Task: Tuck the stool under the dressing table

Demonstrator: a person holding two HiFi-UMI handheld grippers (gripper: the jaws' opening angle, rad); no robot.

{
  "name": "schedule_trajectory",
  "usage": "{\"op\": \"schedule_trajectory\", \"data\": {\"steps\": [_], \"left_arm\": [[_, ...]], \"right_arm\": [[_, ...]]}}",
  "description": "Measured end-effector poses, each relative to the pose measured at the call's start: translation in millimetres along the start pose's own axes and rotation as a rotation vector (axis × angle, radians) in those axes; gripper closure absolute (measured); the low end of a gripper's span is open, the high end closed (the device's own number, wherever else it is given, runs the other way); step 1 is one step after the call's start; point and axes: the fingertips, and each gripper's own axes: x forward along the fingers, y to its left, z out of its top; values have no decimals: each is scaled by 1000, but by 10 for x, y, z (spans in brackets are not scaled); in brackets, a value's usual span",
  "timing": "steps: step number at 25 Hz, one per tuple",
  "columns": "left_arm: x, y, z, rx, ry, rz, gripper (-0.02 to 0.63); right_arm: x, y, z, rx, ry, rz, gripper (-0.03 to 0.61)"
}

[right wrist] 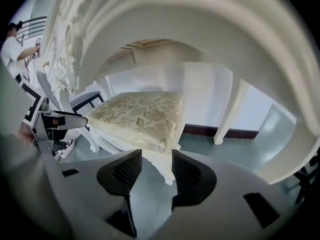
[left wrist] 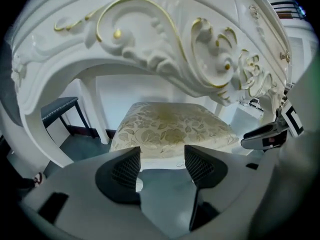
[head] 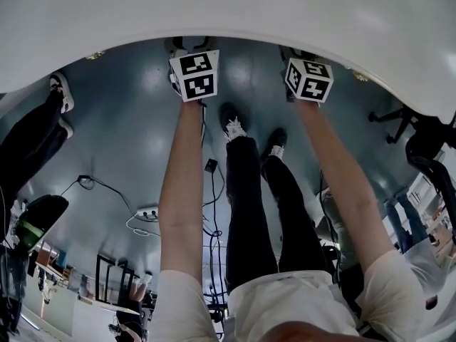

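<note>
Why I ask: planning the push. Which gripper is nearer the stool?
Right. The right gripper has a leg of the stool at its open jaws; the left gripper sits back from it.

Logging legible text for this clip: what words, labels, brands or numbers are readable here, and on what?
None: no readable words, numbers or brands in any view.
Left marker cube and right marker cube: black-and-white square codes only, no letters.
Stool cushion: leaf pattern, no label.
Dressing table: gilt carving, no lettering.
</note>
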Motion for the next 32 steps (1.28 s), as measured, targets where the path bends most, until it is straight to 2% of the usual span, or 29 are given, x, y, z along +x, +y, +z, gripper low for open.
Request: {"op": "schedule_trajectory", "data": {"steps": [4, 11, 19, 28, 32], "left_arm": [[-234, -110, -122, -18, 21, 14, 327], [-822, -475, -172, -5, 34, -1, 327], [-1694, -738, 135, -5, -5, 66, 327], [-2675, -1533, 236, -89, -1, 78, 327], [-3072, -1778, 338, -121, -8, 100, 327]], "right_arm": [[-240, 18, -102, 28, 24, 17, 365], [-719, 110, -182, -15, 17, 61, 365], [-1511, 269, 30, -55, -32, 131, 365], [-2701, 333, -60, -88, -28, 197, 365], [-3221, 258, -57, -88, -38, 194, 365]]}}
